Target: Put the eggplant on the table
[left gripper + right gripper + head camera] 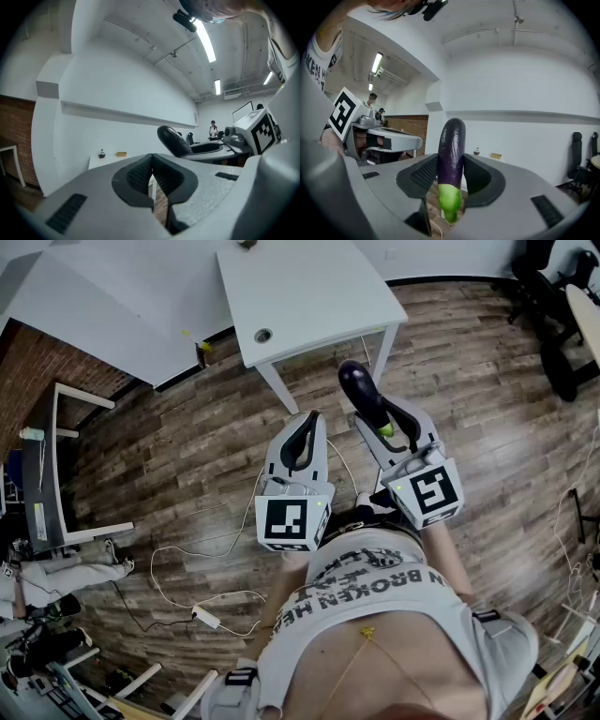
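Note:
A dark purple eggplant (451, 150) with a green stem end (450, 199) stands upright between the pads of my right gripper (451, 174), which is shut on it. In the head view the eggplant (359, 388) sticks forward out of the right gripper (377, 416), over the wooden floor just short of the white table (319, 296). My left gripper (302, 432) hangs level beside it on the left. Its jaws meet, with nothing between them (151, 174). From the left gripper view the eggplant (172, 140) shows to the right.
The white table has a cable hole (262, 335), and a small dark object (476, 151) and a yellow one (496, 155) sit at its far end. A dark desk (47, 465) stands left, office chairs (553, 296) far right. A power strip with cable (206, 618) lies on the floor.

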